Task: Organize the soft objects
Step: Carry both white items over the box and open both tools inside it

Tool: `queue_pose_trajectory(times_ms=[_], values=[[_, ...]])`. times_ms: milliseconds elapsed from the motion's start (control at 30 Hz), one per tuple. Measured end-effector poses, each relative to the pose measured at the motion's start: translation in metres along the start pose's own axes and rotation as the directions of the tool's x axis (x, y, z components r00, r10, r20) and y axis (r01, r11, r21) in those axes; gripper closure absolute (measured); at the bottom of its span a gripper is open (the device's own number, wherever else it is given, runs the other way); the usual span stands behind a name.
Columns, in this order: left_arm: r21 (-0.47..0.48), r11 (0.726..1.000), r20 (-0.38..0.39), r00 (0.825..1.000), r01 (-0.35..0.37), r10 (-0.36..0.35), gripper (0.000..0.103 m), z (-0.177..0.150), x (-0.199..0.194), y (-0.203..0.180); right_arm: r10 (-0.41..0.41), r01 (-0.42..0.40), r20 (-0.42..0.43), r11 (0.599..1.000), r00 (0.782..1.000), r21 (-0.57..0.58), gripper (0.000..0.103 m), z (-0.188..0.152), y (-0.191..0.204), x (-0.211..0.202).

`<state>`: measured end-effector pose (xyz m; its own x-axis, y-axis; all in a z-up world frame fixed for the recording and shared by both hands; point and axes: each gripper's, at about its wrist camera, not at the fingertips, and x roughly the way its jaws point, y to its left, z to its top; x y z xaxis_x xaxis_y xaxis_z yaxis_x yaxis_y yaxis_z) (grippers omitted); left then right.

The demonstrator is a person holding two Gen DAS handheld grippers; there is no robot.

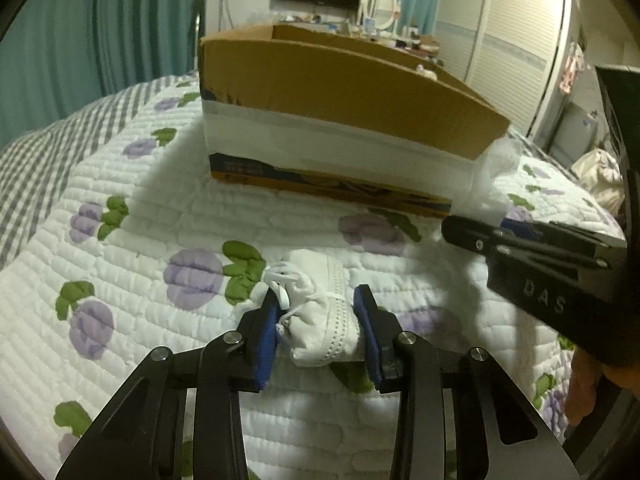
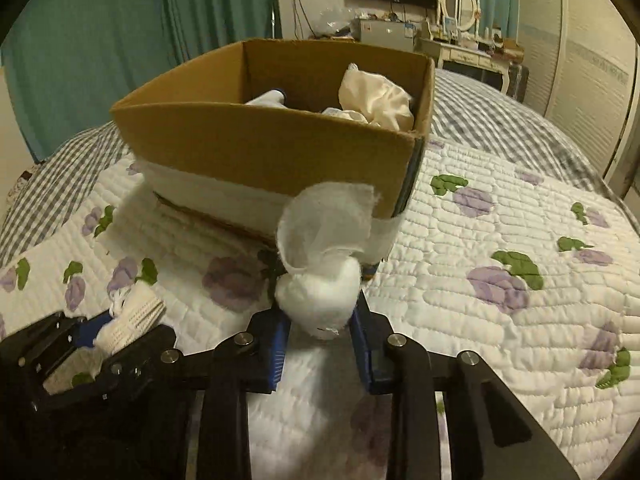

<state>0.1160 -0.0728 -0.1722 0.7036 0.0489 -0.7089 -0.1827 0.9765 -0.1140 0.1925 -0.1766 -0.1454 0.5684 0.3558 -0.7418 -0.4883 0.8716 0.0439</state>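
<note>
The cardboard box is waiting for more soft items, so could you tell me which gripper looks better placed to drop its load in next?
Right, probably: the right gripper holds its white wad close to the cardboard box, while the left gripper sits farther back.

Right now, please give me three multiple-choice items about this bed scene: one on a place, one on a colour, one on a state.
1. Where does the cardboard box stand?
A. on the quilt
B. on the floor
C. on a chair

2. What colour are the flowers on the quilt?
A. red
B. purple
C. yellow

3. What is the state of the right gripper?
A. open and empty
B. shut on a white cloth
C. out of view

Answers:
1 A, the quilt lies under the box.
2 B, the flowers are purple with green leaves.
3 B, the white cloth sits pinched between its fingers.
</note>
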Motion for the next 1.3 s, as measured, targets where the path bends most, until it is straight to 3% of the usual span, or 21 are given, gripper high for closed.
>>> queue_pose_trajectory(times_ms=[400,633,967,1167,1300], values=[[0.024,0.997,0.061,0.996,0.07,-0.071,0.068,0.005,-0.063,0.0,0.002,-0.002,0.036,1.0,0.999,0.016,0.075,-0.011,0.016,-0.058],[0.048,0.994,0.15,0.983,0.103,-0.109,0.068,0.034,-0.108,0.015,0.002,-0.004,0.026,0.998,1.0,0.064,0.075,-0.004,0.04,-0.088],[0.183,0.981,0.26,0.96,0.058,-0.105,0.068,0.106,-0.131,0.025,-0.043,0.024,0.214,0.996,0.976,0.089,0.075,0.081,0.041,-0.142],[0.209,0.975,0.303,0.942,0.082,-0.144,0.068,0.161,-0.111,0.019,-0.074,0.06,0.267,0.996,0.961,0.06,0.075,0.133,0.033,-0.145],[0.225,0.971,0.307,0.939,0.085,-0.154,0.068,0.189,-0.087,0.013,-0.086,0.07,0.299,0.996,0.951,0.062,0.075,0.166,0.027,-0.132]])
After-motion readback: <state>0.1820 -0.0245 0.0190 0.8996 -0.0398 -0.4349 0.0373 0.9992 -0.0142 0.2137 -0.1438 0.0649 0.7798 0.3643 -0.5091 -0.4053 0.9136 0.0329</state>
